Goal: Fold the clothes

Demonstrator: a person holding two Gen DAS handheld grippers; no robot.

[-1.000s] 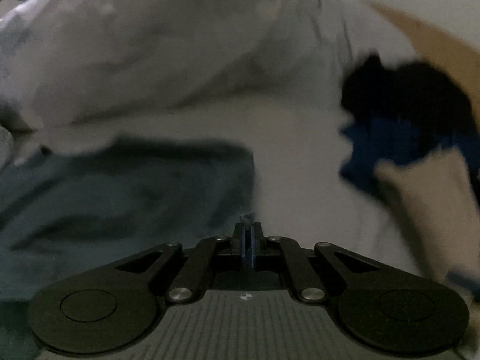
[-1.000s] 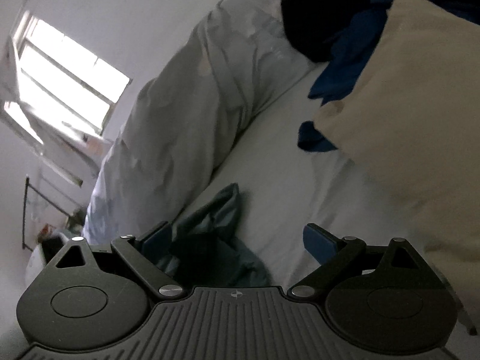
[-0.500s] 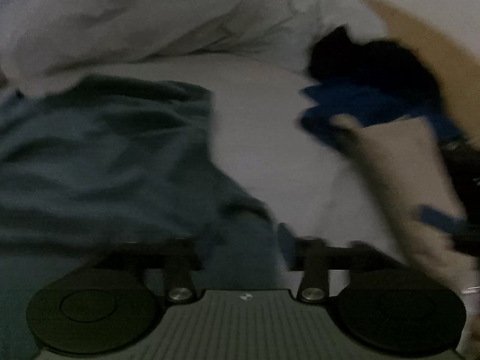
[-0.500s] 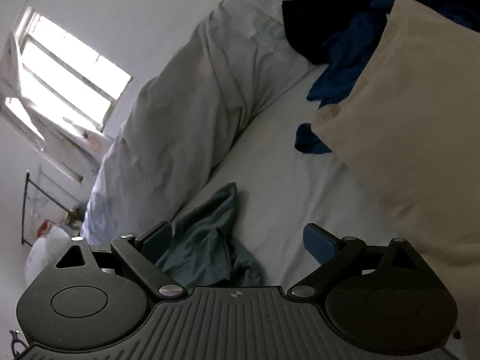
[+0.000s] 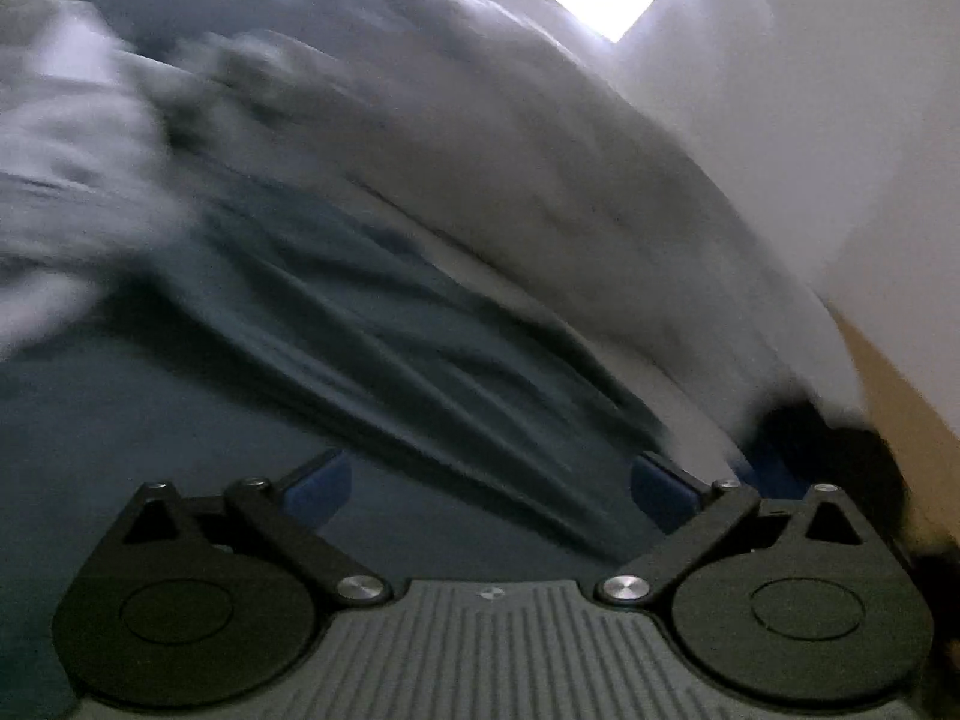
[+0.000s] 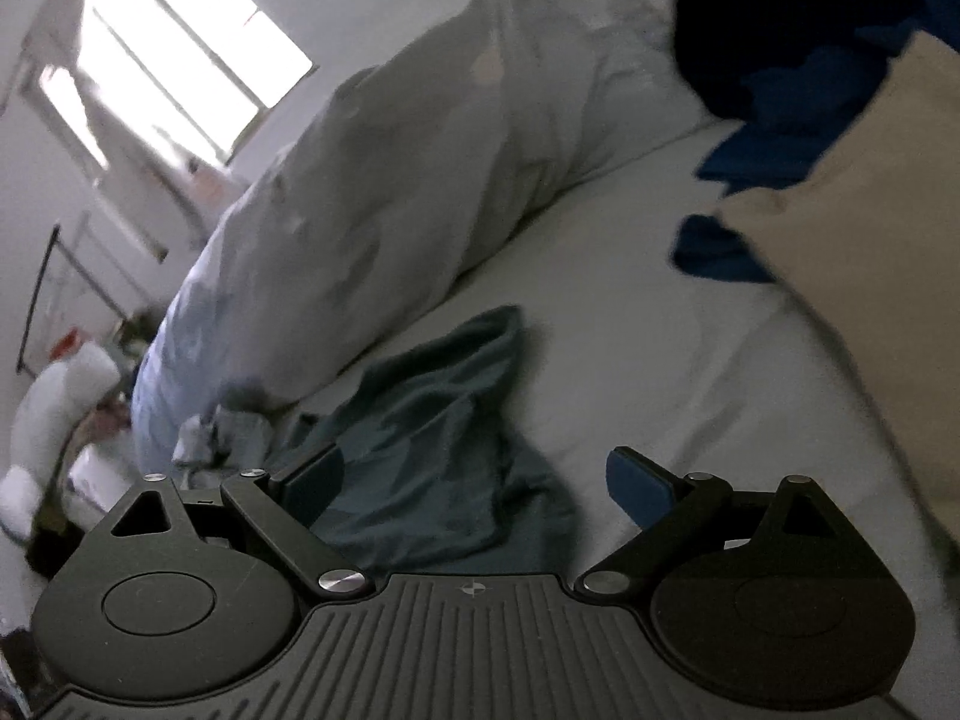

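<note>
A crumpled dark teal garment [image 6: 432,420] lies on the white bed sheet [image 6: 648,372] beside a rolled duvet. In the left wrist view the same teal garment [image 5: 372,360] fills the lower middle in long creased folds, blurred by motion. My left gripper [image 5: 489,480] is open just above the cloth, with nothing between its blue pads. My right gripper [image 6: 474,480] is also open, hovering over the near edge of the garment without holding it.
A bulky white duvet [image 6: 420,180] runs along the far side of the bed. A beige pillow [image 6: 870,276] lies at the right, with blue clothes [image 6: 774,144] and black clothes [image 6: 750,18] behind it. A bright window [image 6: 180,60] and floor clutter [image 6: 66,420] sit at the left.
My left gripper went from shut to wide open and swung left and low over the teal garment. The right gripper stayed open and shifted slightly, showing more of the garment.
</note>
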